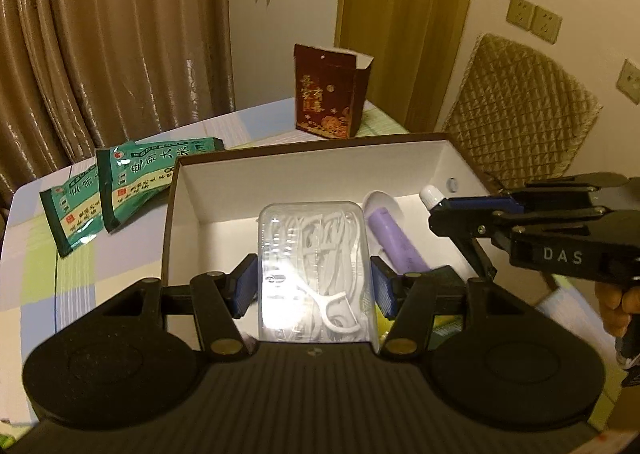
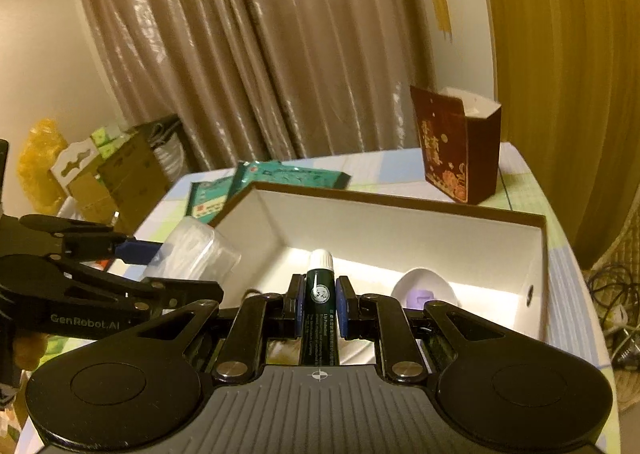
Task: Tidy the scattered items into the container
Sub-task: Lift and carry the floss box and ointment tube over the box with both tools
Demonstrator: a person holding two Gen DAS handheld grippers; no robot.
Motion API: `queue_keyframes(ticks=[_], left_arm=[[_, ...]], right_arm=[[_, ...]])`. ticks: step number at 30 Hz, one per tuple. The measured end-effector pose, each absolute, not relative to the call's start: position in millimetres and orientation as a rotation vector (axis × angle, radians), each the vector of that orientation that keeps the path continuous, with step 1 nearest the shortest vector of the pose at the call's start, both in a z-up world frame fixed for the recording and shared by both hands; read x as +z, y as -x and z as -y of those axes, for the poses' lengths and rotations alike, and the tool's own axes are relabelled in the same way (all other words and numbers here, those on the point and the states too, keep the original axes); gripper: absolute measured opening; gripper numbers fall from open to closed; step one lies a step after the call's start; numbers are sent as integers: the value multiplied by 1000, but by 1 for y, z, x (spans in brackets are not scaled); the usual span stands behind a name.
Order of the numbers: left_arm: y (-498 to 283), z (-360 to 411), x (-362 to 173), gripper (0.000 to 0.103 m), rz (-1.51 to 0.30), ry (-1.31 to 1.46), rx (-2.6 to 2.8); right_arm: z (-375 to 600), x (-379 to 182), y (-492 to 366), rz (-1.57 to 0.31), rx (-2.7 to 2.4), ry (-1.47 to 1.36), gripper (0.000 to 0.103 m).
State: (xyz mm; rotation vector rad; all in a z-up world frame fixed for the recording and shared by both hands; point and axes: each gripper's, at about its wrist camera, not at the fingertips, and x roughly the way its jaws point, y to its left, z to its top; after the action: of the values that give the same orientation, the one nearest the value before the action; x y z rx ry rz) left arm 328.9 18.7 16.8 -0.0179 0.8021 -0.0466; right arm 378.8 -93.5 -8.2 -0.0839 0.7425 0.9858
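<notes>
My left gripper (image 1: 313,283) is shut on a clear plastic box of white floss picks (image 1: 314,266) and holds it over the open white container with brown rim (image 1: 304,170). My right gripper (image 2: 319,304) is shut on a dark green tube with a white cap (image 2: 319,294), held over the container's near edge (image 2: 400,230). The right gripper also shows in the left wrist view (image 1: 440,210) at the container's right side. A purple tube (image 1: 394,242) with a white cap lies inside the container. The floss box shows in the right wrist view (image 2: 192,250).
Two green snack packets (image 1: 120,190) lie on the checked tablecloth left of the container. A dark red carton (image 1: 328,94) stands behind it. A wicker chair (image 1: 520,106) is at the right. Curtains hang behind the table; boxes and bags (image 2: 100,174) sit on the floor.
</notes>
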Motion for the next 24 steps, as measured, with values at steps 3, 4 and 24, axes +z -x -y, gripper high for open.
queue_keyframes(ticks=[3, 4, 24], left_arm=[[-351, -25, 9, 54, -821, 11, -38], [-359, -28, 5, 54, -833, 10, -32], [-434, -49, -51, 54, -964, -54, 27]], right_arm=[[78, -19, -396, -778, 968, 92, 13], [73, -23, -400, -790, 964, 93, 13], [27, -59, -447, -902, 929, 156, 13]])
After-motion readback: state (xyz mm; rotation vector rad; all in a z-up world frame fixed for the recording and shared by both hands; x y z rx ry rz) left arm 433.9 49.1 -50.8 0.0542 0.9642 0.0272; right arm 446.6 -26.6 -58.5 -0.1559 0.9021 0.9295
